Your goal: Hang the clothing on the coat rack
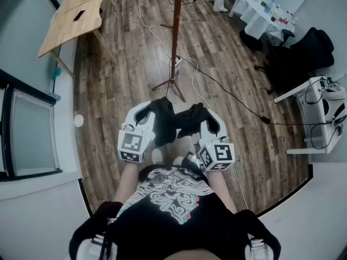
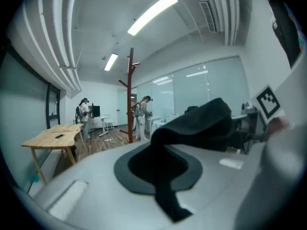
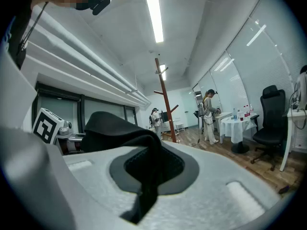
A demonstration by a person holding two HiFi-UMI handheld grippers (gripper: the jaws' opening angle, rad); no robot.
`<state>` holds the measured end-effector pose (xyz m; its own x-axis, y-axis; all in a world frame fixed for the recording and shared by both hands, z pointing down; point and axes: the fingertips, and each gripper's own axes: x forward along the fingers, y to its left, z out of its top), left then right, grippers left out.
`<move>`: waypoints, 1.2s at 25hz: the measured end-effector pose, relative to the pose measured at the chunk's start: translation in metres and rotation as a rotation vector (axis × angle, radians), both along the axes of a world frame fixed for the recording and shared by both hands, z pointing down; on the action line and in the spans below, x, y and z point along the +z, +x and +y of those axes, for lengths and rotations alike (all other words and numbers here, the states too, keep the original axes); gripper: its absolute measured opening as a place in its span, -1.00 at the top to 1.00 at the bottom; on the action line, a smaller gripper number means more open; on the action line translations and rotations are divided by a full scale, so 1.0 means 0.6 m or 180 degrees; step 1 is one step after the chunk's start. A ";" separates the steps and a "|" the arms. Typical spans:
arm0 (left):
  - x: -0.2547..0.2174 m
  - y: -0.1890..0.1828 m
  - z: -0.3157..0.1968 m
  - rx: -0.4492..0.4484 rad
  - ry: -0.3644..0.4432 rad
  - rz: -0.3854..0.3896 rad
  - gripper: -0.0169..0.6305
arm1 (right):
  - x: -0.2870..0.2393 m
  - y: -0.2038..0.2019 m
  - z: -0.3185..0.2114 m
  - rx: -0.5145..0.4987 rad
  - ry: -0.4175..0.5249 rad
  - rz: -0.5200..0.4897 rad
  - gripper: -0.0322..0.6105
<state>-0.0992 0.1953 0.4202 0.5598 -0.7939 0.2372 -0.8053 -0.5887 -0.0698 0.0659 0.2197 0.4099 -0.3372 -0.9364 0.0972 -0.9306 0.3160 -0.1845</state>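
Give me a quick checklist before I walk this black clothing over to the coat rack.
1. Left hand-held gripper shut on the clothing: ok.
2. Right hand-held gripper shut on it: ok.
3. Coat rack ahead, upright: ok.
4. Its pegs bare: ok.
5. Way there free: not ok, cables lie near its base.
6. Collar or loop found: cannot tell.
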 end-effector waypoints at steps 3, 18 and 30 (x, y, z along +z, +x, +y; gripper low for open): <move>0.001 0.006 0.014 -0.0035 0.0016 -0.0014 0.96 | -0.001 0.007 0.011 -0.0039 0.0007 -0.0027 0.87; -0.023 0.056 0.027 -0.0147 0.0292 -0.0142 0.96 | -0.024 0.050 0.013 -0.0384 0.0202 0.0051 0.87; -0.027 0.077 -0.018 -0.0201 0.0091 0.0310 0.96 | -0.041 0.071 -0.029 -0.0362 0.0274 0.0106 0.87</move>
<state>-0.0528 0.1847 0.4039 0.5277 -0.8341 0.1609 -0.8446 -0.5354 -0.0054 0.1087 0.2023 0.3852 -0.4395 -0.8977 0.0310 -0.8931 0.4331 -0.1218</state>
